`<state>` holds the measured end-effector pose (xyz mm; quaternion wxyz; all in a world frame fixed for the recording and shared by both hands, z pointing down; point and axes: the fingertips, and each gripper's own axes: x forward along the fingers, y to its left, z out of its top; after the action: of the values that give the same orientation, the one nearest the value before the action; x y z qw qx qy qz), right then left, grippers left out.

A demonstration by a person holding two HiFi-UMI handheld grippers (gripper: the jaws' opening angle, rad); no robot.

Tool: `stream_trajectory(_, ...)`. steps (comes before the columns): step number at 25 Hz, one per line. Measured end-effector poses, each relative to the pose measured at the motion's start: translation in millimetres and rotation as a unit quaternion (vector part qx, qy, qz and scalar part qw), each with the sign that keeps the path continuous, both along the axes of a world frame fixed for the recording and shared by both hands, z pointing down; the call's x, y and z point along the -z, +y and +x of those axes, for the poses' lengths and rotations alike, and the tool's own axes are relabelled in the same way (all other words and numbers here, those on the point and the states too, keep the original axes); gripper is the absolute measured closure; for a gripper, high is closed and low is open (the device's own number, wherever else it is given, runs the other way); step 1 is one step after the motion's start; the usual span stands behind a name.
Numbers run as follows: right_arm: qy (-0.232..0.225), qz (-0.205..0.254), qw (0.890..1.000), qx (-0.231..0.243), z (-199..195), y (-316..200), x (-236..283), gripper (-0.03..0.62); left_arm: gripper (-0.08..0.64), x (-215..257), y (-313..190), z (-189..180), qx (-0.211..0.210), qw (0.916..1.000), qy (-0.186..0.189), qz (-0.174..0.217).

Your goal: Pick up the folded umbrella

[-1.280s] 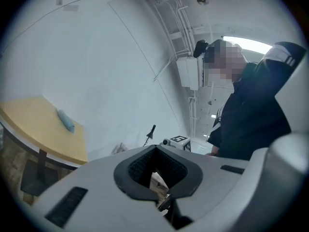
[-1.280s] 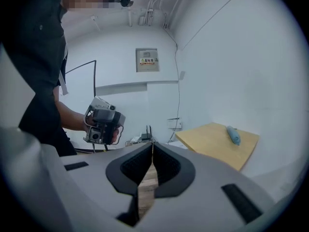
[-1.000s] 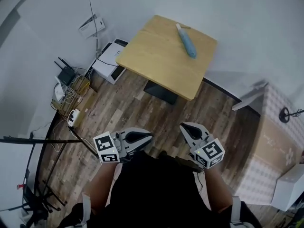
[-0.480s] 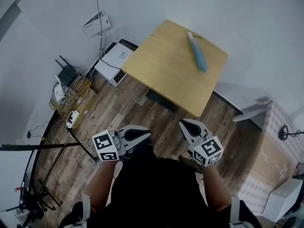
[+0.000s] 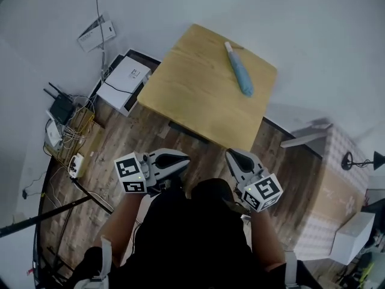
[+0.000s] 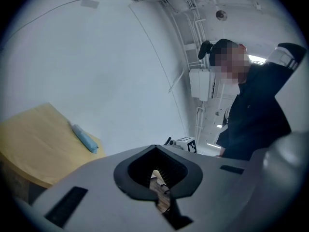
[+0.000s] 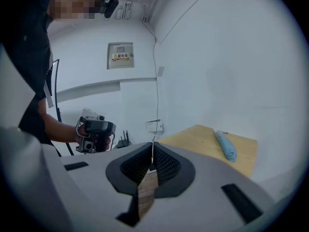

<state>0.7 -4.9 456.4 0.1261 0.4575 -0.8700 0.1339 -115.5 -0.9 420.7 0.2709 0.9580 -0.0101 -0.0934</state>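
A folded blue umbrella (image 5: 238,68) lies near the far edge of a wooden table (image 5: 192,104), well apart from the left gripper (image 5: 185,158) and right gripper (image 5: 231,155), both with jaws closed and empty.

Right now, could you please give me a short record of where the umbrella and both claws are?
target: folded blue umbrella, lying flat
support: wooden table, with the umbrella near its far corner
left claw: shut, empty, over the wooden floor, short of the table
right claw: shut, empty, also short of the table
contact with umbrella: none
task status: umbrella not yet picked up
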Motion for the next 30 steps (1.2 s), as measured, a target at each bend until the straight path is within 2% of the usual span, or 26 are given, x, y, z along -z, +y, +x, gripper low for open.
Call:
stream_trajectory(4,-0.001,-0.022,1.000,-0.021,16,-15,-13,0.572,0.549,-12,-20,17,-0.017,0.9997,-0.007,-0.017)
stream_trajectory(8,-0.007,-0.023,0.999,-0.024,33,-41,-22,0.572,0.549,-19,-46,36,-0.026,0.9993,-0.014,-0.024)
stream_trajectory(17,-0.031,-0.023,0.999,-0.012,81,-127,-25,0.572,0.549,-13,-120,93,-0.022,0.9985,-0.046,-0.019)
stream_trajectory(23,-0.046,-0.036,0.998,-0.007,130,-178,-26,0.572,0.549,8,-170,142,-0.009,0.9987,-0.047,-0.017)
stream_trajectory(30,-0.070,-0.033,0.997,-0.008,166,-231,-34,0.572,0.549,3,-210,177,-0.004,0.9961,-0.084,-0.027)
